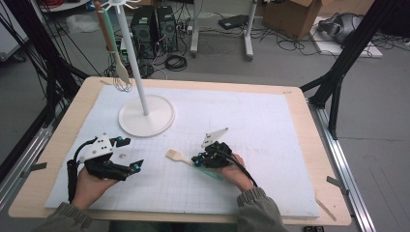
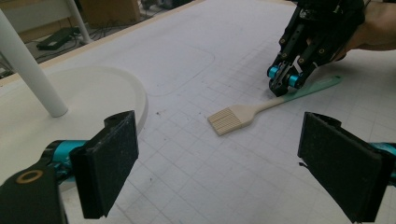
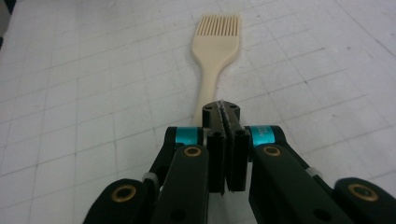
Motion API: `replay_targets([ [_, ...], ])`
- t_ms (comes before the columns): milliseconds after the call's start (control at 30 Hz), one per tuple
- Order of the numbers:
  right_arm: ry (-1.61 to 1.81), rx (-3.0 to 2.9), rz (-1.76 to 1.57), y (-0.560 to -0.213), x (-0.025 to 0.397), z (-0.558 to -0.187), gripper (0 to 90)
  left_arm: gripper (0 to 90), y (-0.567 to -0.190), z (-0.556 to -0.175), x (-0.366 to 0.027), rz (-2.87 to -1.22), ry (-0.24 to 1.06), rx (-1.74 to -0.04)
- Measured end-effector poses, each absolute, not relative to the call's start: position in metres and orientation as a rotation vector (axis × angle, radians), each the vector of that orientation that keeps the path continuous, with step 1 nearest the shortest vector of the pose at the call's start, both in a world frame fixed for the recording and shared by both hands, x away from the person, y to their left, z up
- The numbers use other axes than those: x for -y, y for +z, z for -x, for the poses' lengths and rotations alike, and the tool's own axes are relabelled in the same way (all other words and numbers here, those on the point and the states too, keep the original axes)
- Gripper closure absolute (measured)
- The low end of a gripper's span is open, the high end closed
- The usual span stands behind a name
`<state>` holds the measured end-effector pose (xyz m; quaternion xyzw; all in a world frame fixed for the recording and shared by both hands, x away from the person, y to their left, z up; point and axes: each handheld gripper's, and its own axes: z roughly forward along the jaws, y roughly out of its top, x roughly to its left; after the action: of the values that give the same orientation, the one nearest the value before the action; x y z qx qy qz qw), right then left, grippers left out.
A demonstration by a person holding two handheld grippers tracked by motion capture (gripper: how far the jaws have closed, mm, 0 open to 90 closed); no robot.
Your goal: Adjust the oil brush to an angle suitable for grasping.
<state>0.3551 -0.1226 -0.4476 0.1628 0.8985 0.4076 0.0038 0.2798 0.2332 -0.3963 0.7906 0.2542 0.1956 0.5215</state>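
Observation:
A pastry brush (image 1: 176,156) with a cream bristle head and a green handle lies flat on the white mat; it also shows in the left gripper view (image 2: 233,117) and the right gripper view (image 3: 215,42). My right gripper (image 1: 197,159) (image 3: 226,108) is shut, pads pressed together. Its tips sit right over the brush handle where cream meets green (image 2: 281,88), and I see no handle between the pads. My left gripper (image 1: 131,153) (image 2: 219,158) rests on the mat to the brush's left, jaws wide open and empty, facing the brush head.
A white stand with a round base (image 1: 146,118) (image 2: 116,88) and a thin pole (image 1: 133,53) stands at the mat's back left. A green-handled utensil (image 1: 113,48) hangs from its top. The gridded mat (image 1: 270,125) covers most of the wooden table (image 1: 309,145).

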Motion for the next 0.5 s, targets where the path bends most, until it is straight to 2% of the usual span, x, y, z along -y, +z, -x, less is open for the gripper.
replay_targets([
  [500, 1.31, -2.856, -0.418, -0.449, 0.108, -0.349, 89.0, 12.7, -0.396, -0.279, -0.233, -1.895, 0.469, -0.609],
])
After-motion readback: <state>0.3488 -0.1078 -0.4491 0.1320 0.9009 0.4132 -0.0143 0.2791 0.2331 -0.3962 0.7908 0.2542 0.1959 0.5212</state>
